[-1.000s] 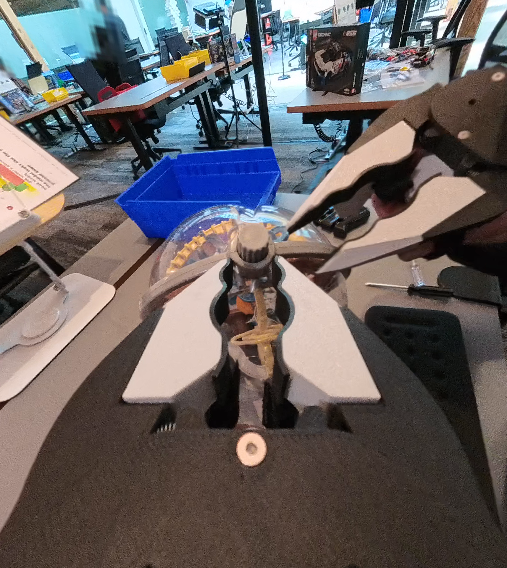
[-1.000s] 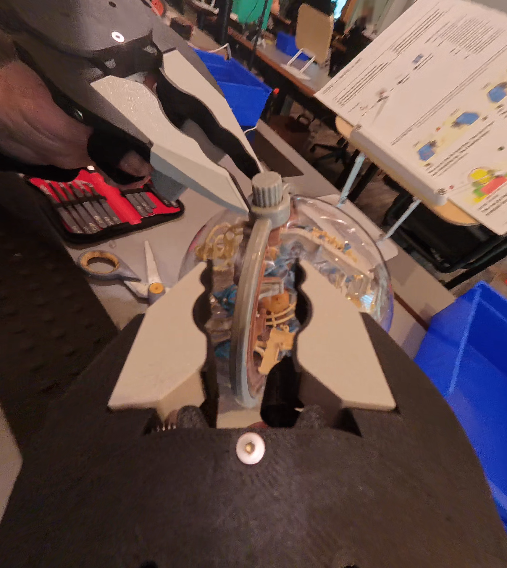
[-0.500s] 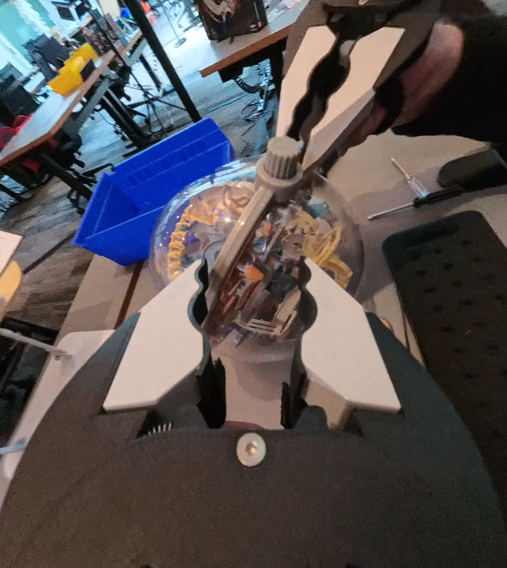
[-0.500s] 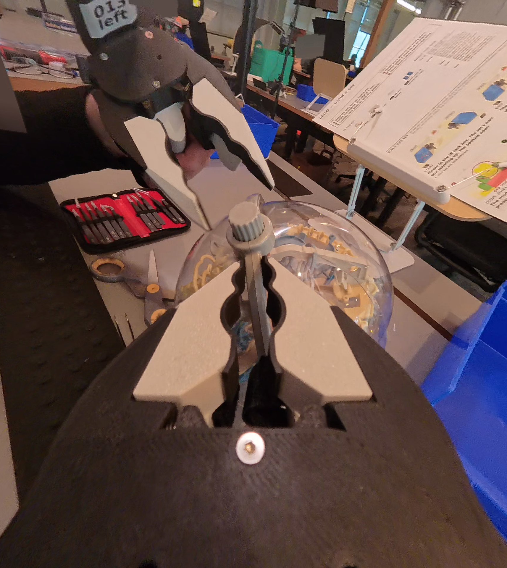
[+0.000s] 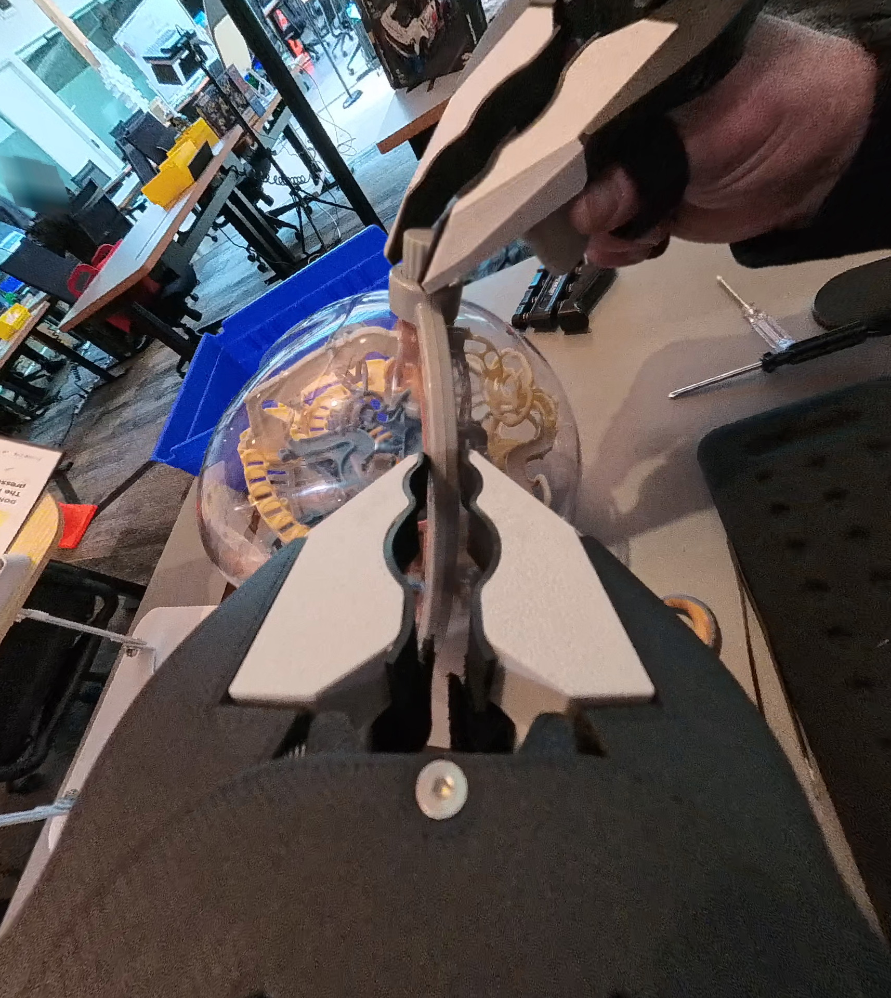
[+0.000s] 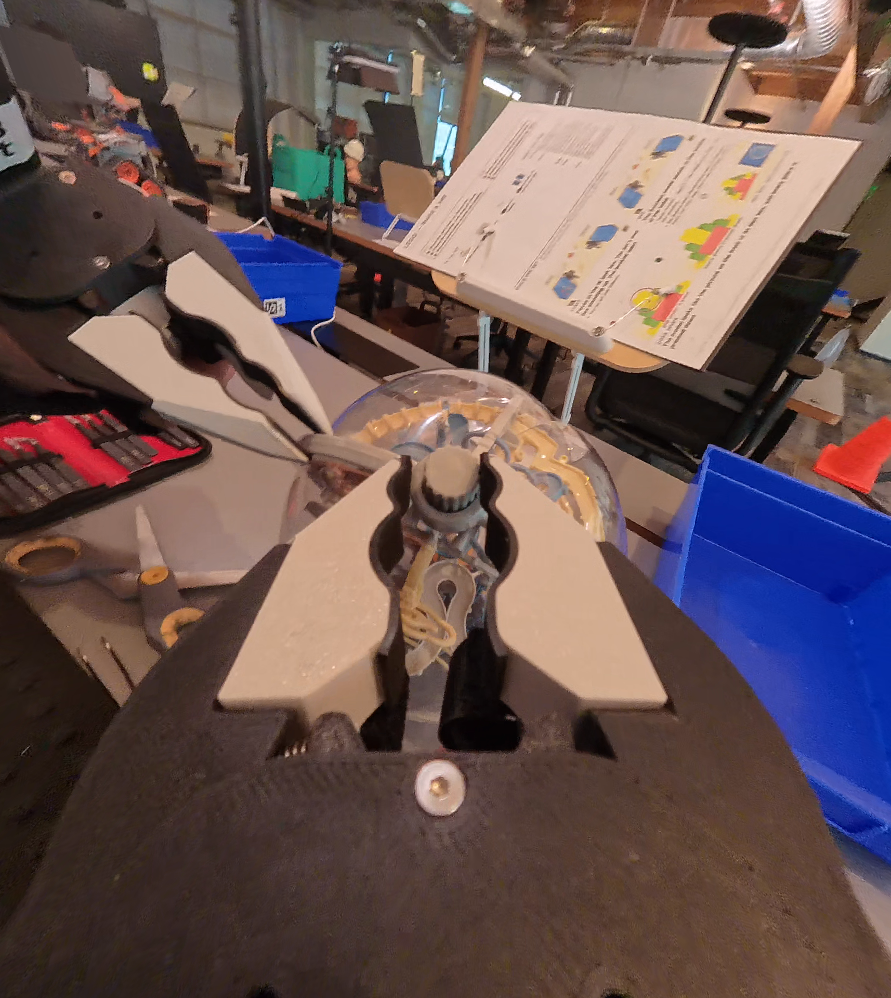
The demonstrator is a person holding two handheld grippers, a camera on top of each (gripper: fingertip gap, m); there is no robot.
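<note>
**A:** Left wrist view first. Where?

**B:** On the table (image 5: 648, 351): a clear globe (image 5: 335, 432) with a maze inside, just beside a blue bin (image 5: 292, 324). Well apart on the right, a screwdriver (image 5: 789, 356).

**A:** And the left gripper (image 5: 446, 459)?

**B:** Almost closed, clamped edge-on across the grey ring (image 5: 440, 378) that girds the globe. Farther off, the right gripper (image 5: 413, 264), pinching the knob (image 5: 412, 249) at the ring's top.

**A:** Right wrist view?

**B:** Much the same. Narrowly parted, pressed against both sides of the ribbed knob. Just left of it, the left gripper's tips on the ring. Near on the left, scissors (image 6: 151, 578) and a red tool case (image 6: 54, 464). Just beside on the right, the bin.

**A:** Handling?

**B:** Probably light, hollow and stiff. Looks slick and round at the shell, so likely to roll on the table and slide out of a pinch. Might crack or scuff under a hard squeeze. Better taken by the ring or the knob: matte, ribbed in the knob's case, and narrow enough for the jaws.
</note>
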